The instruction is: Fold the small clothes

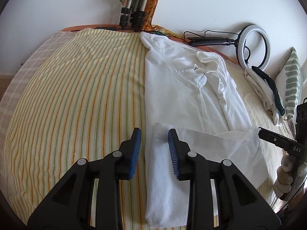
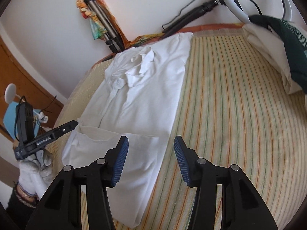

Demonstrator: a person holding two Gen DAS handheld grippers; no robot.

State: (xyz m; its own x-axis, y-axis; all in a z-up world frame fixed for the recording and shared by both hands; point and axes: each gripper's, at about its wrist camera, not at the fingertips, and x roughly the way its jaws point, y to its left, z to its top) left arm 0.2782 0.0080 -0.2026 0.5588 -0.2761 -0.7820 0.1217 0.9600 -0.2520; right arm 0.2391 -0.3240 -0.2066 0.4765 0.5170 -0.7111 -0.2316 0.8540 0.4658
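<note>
A white collared shirt [image 1: 178, 88] lies on the striped bedcover [image 1: 76, 99], its sides folded inward and its bottom hem turned up. It also shows in the right wrist view [image 2: 142, 99]. My left gripper [image 1: 154, 147] is open and empty, hovering over the shirt's near left edge. My right gripper [image 2: 151, 153] is open and empty, above the shirt's right edge near the folded hem. The tip of the right gripper [image 1: 276, 140] shows at the shirt's right corner in the left wrist view. The left gripper [image 2: 57, 132] shows at the shirt's left corner in the right wrist view.
A stack of folded white and dark green clothes [image 1: 266, 90] lies by a pillow [image 1: 293, 82]; the stack also shows in the right wrist view [image 2: 284, 44]. A ring light [image 1: 253, 46] and tripod legs [image 1: 132, 17] stand against the wall. A wooden door [image 2: 25, 80] is at the left.
</note>
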